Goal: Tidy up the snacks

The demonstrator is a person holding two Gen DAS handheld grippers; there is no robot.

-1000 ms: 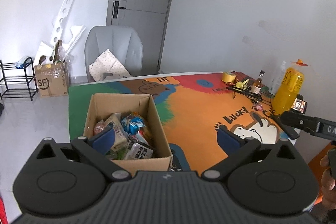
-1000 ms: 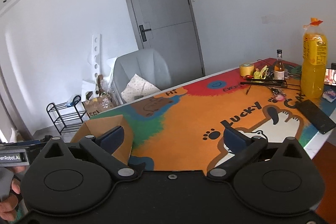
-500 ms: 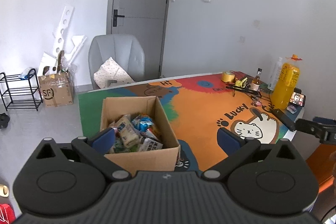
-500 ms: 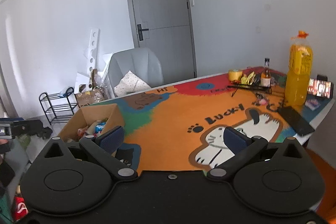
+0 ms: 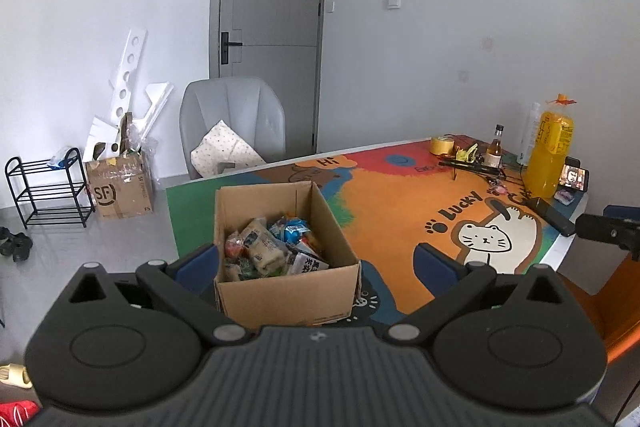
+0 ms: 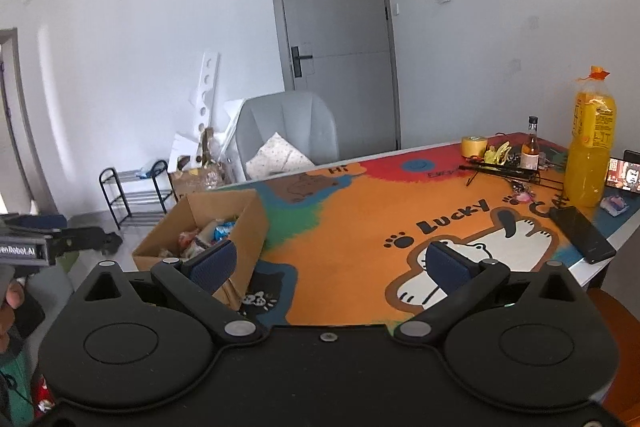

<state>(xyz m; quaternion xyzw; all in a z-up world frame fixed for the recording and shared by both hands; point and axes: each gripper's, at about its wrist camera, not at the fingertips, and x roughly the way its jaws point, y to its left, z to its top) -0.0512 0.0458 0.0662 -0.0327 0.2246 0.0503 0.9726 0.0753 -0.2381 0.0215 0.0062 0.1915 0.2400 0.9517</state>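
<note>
Snacks (image 5: pixel 272 247) sit piled in an open cardboard box (image 5: pixel 286 291) at the near-left of the surface (image 5: pixel 400 211), wrappers too jumbled to read. Left gripper (image 5: pixel 316 261) and right gripper (image 6: pixel 330 261) both hang wide apart, holding nothing.

A cardboard box (image 5: pixel 286 247) sits at the table's (image 5: pixel 392 211) left end with snack packets (image 5: pixel 268 247) inside. Behind the table stands a chair (image 5: pixel 232 119). A bottle (image 5: pixel 550 151) and phone (image 5: pixel 552 215) occupy the far right end.

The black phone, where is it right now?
The black phone lies flat near the table's right edge, just in front of the orange juice bottle.
</note>
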